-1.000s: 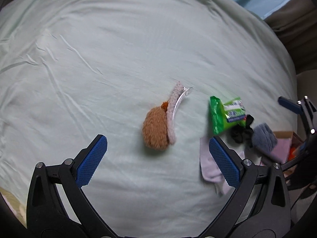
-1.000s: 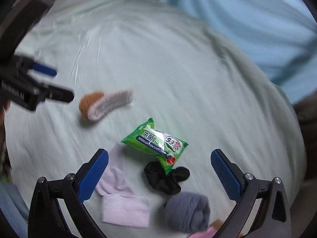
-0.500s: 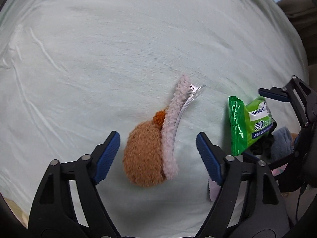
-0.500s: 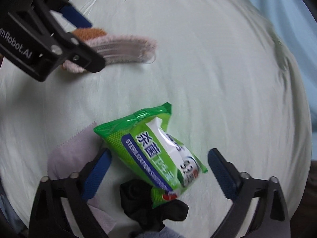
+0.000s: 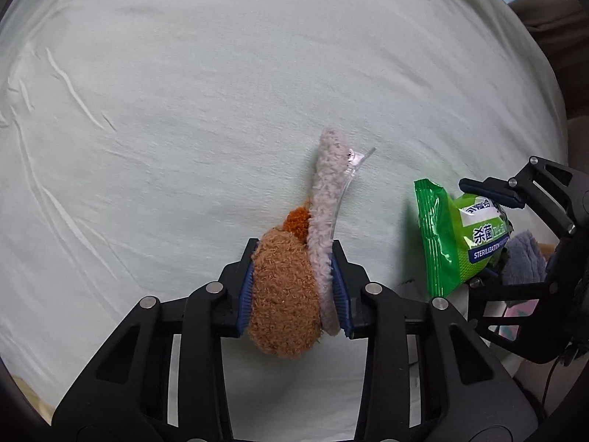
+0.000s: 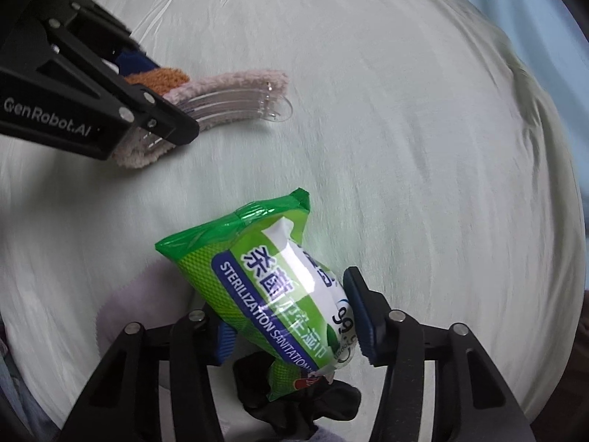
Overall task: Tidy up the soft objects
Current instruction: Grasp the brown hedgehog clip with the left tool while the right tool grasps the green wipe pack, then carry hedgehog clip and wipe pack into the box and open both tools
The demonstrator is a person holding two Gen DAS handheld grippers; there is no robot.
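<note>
My left gripper (image 5: pixel 294 287) is shut on a plush hair clip (image 5: pixel 287 294): a brown fuzzy ball with a pale pink fuzzy strip and clear plastic teeth. It lies on the pale green bedsheet (image 5: pixel 184 110). The clip also shows in the right wrist view (image 6: pixel 228 92), under the left gripper (image 6: pixel 121 62). My right gripper (image 6: pixel 291 316) is shut on a green wet-wipes pack (image 6: pixel 268 283), which tilts up between the pads. The pack also shows in the left wrist view (image 5: pixel 452 235), with the right gripper (image 5: pixel 489 235) around it.
A black scrunchie (image 6: pixel 298 401) lies under the wipes pack. A pale pink sock (image 6: pixel 136 302) lies to its left. A grey rolled sock (image 5: pixel 522 258) sits behind the right gripper. A light blue cloth (image 6: pixel 545 0) lies at the far right.
Both grippers have come down and closed: the left on the plush hair clip, the right on the wipes pack, whose front end has tilted up off the sheet.
</note>
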